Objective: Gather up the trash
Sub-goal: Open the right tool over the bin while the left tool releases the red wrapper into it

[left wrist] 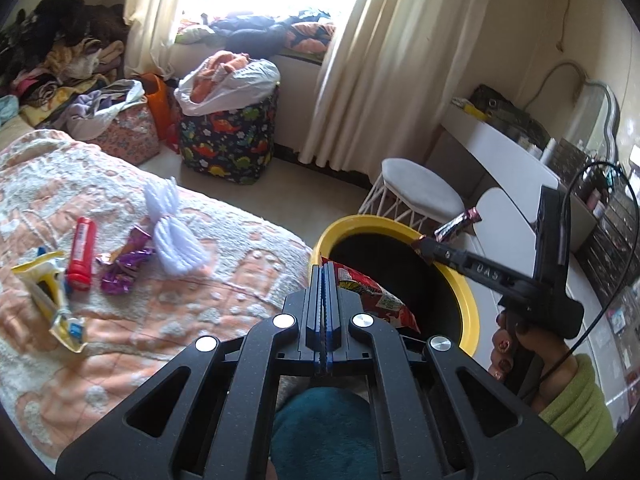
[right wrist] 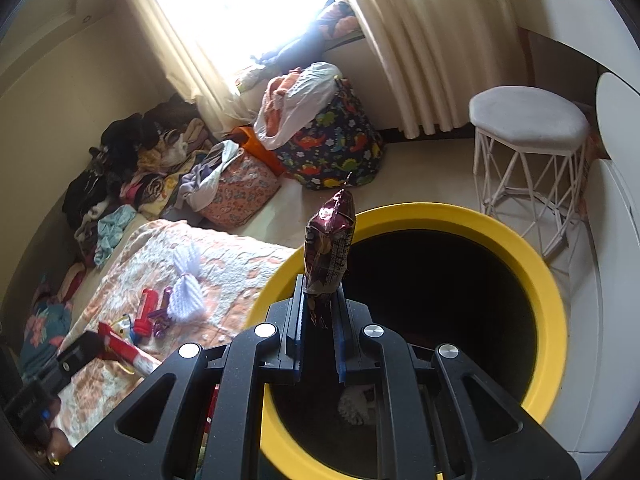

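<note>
- The left tongs point(left wrist: 323, 276) are closed on a red snack bag point(left wrist: 376, 296), which hangs out at their 2 o'clock, over the near rim of the bin point(left wrist: 468, 296).
- The right tongs point(right wrist: 320, 300) pinch a dark maroon wrapper point(right wrist: 330, 240) by its lower end; the jaws are narrowed to the width of the foil, and the wrapper stands up toward 12 o'clock, above the bin's black mouth.
- From the left wrist view the same wrapper point(left wrist: 458, 224) pokes out of the right tongs point(left wrist: 430, 248) over the bin's far rim, at 2 o'clock from the left tongs.
- The bin point(right wrist: 548, 280) is yellow-rimmed, black inside, and stands just beside the bed point(left wrist: 120, 320).
- On the bed, at 9 to 10 o'clock from the left tongs, lie more pieces: a red tube point(left wrist: 82, 254), a purple foil wrapper point(left wrist: 124, 264), and a yellow packet point(left wrist: 52, 292).
- A white yarn bundle point(left wrist: 174, 230) lies just beside the purple foil.
- A white stool point(right wrist: 528, 120) stands on the floor beyond the bin, at 1 o'clock in the right wrist view.
</note>
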Motion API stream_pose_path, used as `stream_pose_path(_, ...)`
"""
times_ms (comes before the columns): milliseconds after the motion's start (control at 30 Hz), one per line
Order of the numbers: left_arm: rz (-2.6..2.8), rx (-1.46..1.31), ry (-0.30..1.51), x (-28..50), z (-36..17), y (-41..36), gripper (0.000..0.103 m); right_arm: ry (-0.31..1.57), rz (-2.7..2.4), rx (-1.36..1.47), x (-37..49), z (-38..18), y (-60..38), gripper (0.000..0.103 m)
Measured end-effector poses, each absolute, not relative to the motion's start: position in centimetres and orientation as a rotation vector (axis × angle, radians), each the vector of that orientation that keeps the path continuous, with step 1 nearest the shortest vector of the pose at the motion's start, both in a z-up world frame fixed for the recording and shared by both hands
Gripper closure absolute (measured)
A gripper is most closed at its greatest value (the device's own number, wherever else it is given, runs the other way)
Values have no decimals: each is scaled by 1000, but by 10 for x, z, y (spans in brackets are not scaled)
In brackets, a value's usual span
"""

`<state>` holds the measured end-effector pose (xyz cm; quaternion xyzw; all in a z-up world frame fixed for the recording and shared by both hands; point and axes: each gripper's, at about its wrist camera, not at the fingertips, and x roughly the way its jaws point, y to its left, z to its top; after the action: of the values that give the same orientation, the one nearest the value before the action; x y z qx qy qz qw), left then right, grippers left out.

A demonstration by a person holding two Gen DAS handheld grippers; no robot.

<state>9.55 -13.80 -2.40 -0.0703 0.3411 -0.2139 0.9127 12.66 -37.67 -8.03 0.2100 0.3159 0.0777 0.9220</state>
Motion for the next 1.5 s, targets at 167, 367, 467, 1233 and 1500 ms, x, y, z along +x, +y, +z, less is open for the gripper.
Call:
stream_pose_path(167,-463,-117,723,99,-34,-153,103,650,127,439,127,-84,-389,91)
stream_pose_path(367,-490,-83,744,103,-45,-172,103,666,107,456,128,-92,-401,91)
stream_pose_path(467,-498,-72,755,106,-50,-178,103,676,100,467,130,-96,-406,91)
stream_pose_path(1233,-519,21,812,133,-83,-221,103,736,90,504,142,-116,-412,91)
stream_pose_path(1500,-532,5,841,137,-92,-221,103,770,91,500,149,-126,-411,89)
